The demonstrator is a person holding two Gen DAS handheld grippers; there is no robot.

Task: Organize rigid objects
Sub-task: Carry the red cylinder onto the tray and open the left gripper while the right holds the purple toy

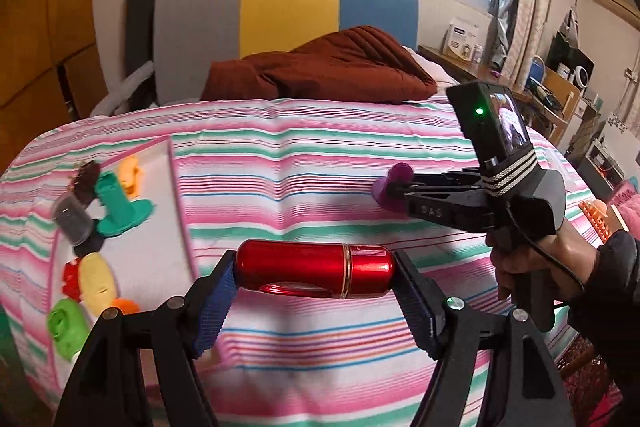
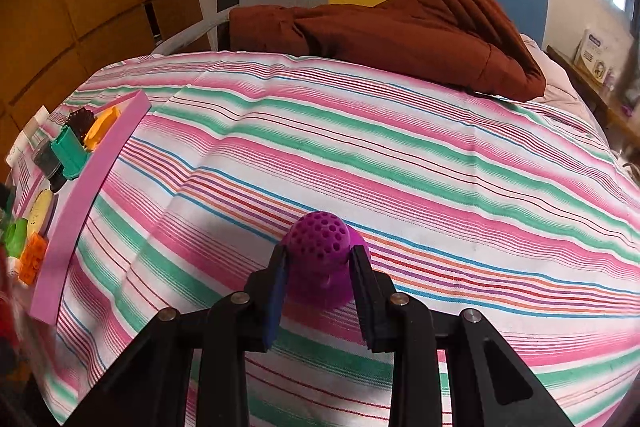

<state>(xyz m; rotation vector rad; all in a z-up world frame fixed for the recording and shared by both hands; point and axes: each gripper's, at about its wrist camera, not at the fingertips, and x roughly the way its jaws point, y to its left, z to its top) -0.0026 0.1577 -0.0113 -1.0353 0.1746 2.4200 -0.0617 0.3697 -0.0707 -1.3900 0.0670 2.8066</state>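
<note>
My left gripper point(image 1: 314, 273) is shut on a shiny red cylinder point(image 1: 314, 271), held end to end across its blue pads, above the striped bedspread. My right gripper point(image 2: 320, 267) is shut on a purple perforated knob-shaped piece point(image 2: 318, 259); the left wrist view shows that same gripper point(image 1: 394, 189) with the purple piece point(image 1: 390, 187) at the right, held by a hand in a dark sleeve. A pink-rimmed tray point(image 1: 176, 187) at the left holds several small toys: a teal piece point(image 1: 120, 205), an orange one point(image 1: 130, 175), a yellow one point(image 1: 96, 281), a green one point(image 1: 66, 323). The right wrist view shows the tray's rim point(image 2: 80, 203) at far left.
A brown quilted blanket point(image 1: 328, 67) lies at the far end of the bed, against a grey, yellow and blue headboard point(image 1: 288, 7). The striped bedspread point(image 2: 440, 167) stretches between tray and blanket. A desk with clutter point(image 1: 560, 95) and a window stand to the right.
</note>
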